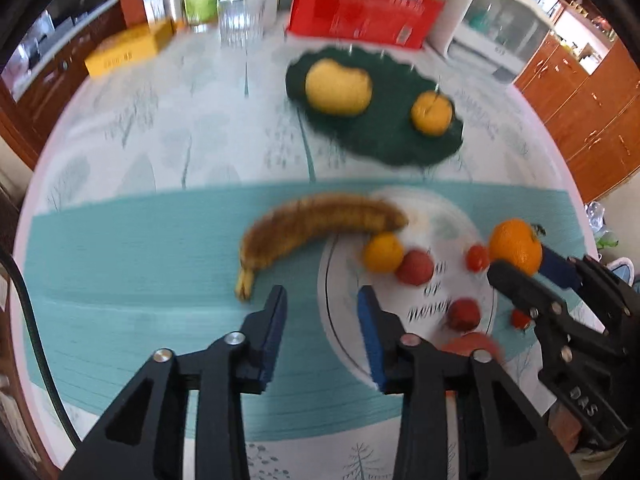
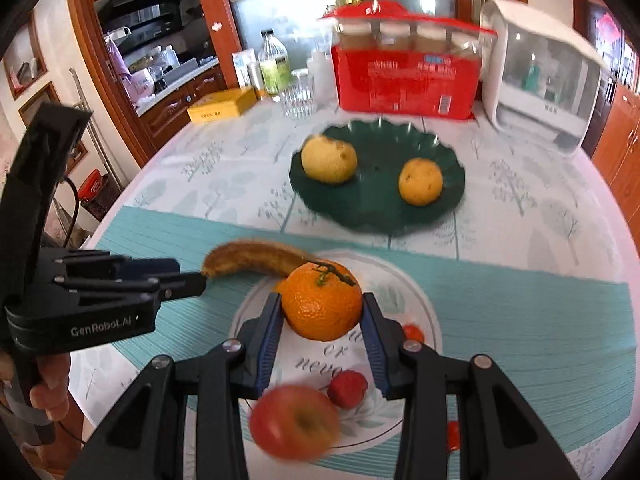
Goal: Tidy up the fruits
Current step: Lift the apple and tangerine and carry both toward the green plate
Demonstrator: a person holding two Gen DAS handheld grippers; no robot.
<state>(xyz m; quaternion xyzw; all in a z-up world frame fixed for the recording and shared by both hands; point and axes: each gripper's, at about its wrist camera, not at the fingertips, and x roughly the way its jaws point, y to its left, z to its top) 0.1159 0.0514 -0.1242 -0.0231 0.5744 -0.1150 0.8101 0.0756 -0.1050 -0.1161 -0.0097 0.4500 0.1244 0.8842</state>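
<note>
My right gripper (image 2: 322,308) is shut on an orange mandarin with a stem (image 2: 320,304), held above the white plate (image 2: 416,296); it also shows in the left wrist view (image 1: 516,246). My left gripper (image 1: 322,300) is open and empty over the plate's left rim (image 1: 326,276), just below a brown-spotted banana (image 1: 316,222). The white plate holds a small orange (image 1: 383,252), red fruits (image 1: 416,267), a red apple (image 2: 294,422) and a strawberry (image 2: 347,388). A dark green plate (image 2: 376,208) behind holds a yellow pear (image 2: 328,160) and a yellow orange (image 2: 421,182).
A red box (image 2: 404,80), a white appliance (image 2: 544,80), a glass (image 2: 298,98), bottles (image 2: 274,64) and a yellow box (image 2: 222,106) stand along the table's far edge. A teal placemat (image 1: 140,264) lies under the white plate.
</note>
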